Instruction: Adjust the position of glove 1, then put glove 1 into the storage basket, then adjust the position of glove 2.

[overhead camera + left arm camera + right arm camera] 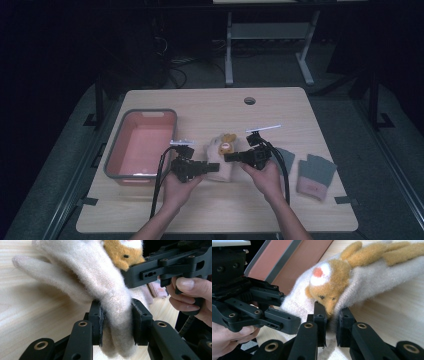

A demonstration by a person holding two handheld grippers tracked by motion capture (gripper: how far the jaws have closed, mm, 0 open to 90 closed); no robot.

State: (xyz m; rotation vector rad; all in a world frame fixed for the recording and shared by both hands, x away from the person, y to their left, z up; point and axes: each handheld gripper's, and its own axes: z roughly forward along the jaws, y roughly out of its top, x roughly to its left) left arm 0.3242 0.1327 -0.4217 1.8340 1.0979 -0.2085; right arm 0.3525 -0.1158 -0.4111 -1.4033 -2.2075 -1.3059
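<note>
A: Glove [221, 159], cream with a plush animal, where is it?
B: Mid tabletop [215, 107], nearer the front edge, right of the pink bin [142, 145].
A: The fingers?
B: Left gripper [117, 322] and right gripper [331, 322] each pinch its wool, closed tight.

grey glove [284, 156] half behind right gripper [231, 156]

Two matte black tools: left tool [212, 166], right tool [231, 156]. Angular linkage arms, brass-ringed pivot holes, small dark screws, flat ribbed pads. Thick black cables trailing back past bare forearms, no sleeves. Pale plate atop each. Ribbed black hose below the right tool's handle.
</note>
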